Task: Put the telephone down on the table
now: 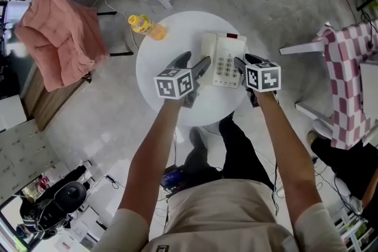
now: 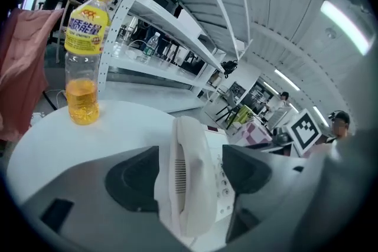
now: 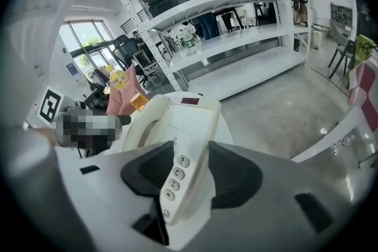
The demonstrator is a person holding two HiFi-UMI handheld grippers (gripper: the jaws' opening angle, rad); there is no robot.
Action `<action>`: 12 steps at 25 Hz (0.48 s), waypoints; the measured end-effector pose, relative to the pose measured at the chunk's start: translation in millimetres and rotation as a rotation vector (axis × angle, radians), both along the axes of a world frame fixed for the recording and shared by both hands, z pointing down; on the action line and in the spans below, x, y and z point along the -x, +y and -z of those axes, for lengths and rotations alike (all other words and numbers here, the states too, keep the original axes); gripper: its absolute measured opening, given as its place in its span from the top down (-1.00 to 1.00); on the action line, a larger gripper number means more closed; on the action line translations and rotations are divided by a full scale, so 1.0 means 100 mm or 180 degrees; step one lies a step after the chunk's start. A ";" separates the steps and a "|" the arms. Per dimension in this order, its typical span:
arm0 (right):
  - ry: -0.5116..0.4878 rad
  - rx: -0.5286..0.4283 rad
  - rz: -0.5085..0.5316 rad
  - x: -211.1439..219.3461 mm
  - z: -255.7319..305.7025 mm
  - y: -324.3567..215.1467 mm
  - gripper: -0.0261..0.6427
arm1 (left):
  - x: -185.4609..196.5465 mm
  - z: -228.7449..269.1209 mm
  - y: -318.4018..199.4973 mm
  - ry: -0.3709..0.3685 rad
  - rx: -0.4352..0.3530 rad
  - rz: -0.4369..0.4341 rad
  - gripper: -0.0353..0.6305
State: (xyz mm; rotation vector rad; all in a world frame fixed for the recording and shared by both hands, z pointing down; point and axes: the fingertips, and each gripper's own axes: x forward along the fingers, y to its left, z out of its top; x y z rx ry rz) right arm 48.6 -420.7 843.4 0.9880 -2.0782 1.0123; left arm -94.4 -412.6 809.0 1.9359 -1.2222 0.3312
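Straddling the handset (image 2: pixel 188 180), your left gripper (image 1: pixel 196 59) has its jaws apart. In the left gripper view the handset stands upright between the pads. The left pad sits right against it, and a strip of keypad shows in the gap before the right pad. That gripper is open and clamps nothing.

Your right gripper (image 1: pixel 245 62) is closed on the telephone (image 1: pixel 226 59). The right gripper view shows the telephone's right edge, the one with the column of side buttons, filling the space between the jaws with both pads against it. The telephone looks tilted in that view, and you cannot tell from any view whether its underside is off the surface.

From the head view the telephone is at the middle of the round white bench (image 1: pixel 155 77), toward the far side. The handset is in its cradle on the left and the keypad on the right. The left gripper comes in at the handset's near end and the right gripper at the right-hand edge. Both point away from you and downward, marker cubes facing up.

A bottle (image 1: pixel 144 25) with a yellow cap and orange drink stands upright at the bench's far-left rim, well apart from the telephone. A pink cloth (image 1: pixel 56 32) is draped off the bench to the left. A pink-and-white checked cloth (image 1: pixel 348 79) hangs on a stand at right.
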 end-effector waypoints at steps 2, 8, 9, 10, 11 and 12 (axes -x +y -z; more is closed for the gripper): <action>0.0033 -0.0068 0.0000 0.00 0.11 0.01 0.42 | 0.04 0.15 0.05 0.0001 -0.0065 -0.0006 -0.10; -0.0017 -0.0335 -0.0034 0.05 0.62 0.11 0.52 | 0.16 0.71 0.24 0.0019 -0.0333 -0.0012 0.01; -0.0042 -0.0379 -0.0033 0.07 0.72 0.14 0.55 | 0.18 0.82 0.27 0.0030 -0.0389 -0.0013 0.05; -0.0071 -0.0420 -0.0028 0.09 0.82 0.18 0.59 | 0.20 0.93 0.31 0.0044 -0.0449 -0.0018 0.09; -0.0101 -0.0463 -0.0016 0.12 0.92 0.22 0.63 | 0.22 1.05 0.35 0.0060 -0.0512 -0.0025 0.14; -0.0132 -0.0507 0.0003 0.14 1.02 0.26 0.68 | 0.23 1.17 0.38 0.0080 -0.0577 -0.0034 0.19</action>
